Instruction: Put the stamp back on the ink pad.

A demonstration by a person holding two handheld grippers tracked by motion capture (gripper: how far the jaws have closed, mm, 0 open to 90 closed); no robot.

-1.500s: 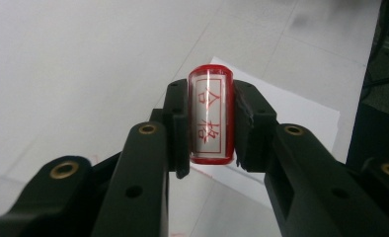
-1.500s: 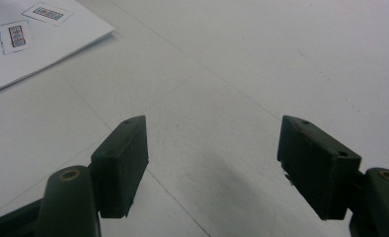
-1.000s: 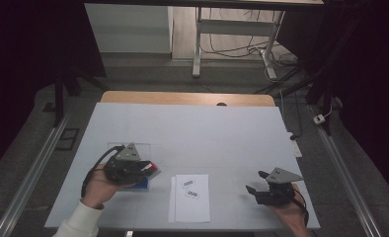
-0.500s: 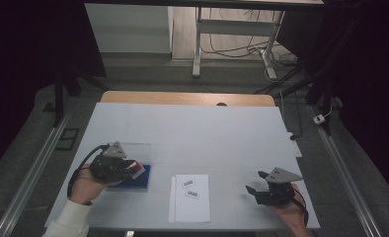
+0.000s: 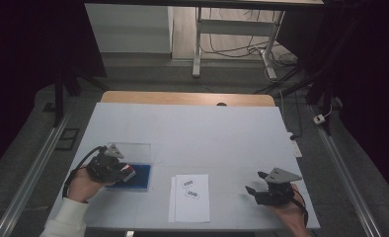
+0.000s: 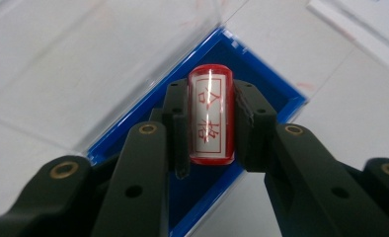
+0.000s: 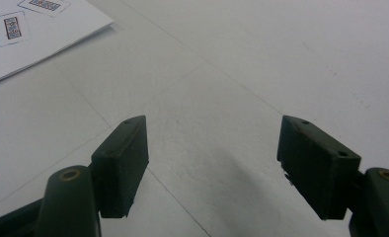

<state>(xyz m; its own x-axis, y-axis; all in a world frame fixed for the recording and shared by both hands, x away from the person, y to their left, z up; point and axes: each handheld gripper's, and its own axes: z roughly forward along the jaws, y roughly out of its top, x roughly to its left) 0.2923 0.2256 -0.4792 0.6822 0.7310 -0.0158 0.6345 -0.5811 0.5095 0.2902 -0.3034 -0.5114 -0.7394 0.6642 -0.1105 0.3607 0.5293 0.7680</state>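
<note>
High view, nearest: the right gripper (image 5: 255,190) rests low on the table (image 5: 197,128), jaws spread and bare. Left gripper (image 5: 126,174), wrist angled inward, pinches a red stamp (image 6: 210,114) over the blue ink pad (image 5: 136,177), papers (image 5: 190,197) between both hands.

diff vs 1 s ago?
The left gripper, shut on the red stamp, has shifted left and back toward the person, and now hangs over the blue ink pad; earlier it sat farther right, over the pad's right part. Nothing was let go or picked up. Unchanged: the right gripper resting open at the right, and the paper sheet with two printed marks.
</note>
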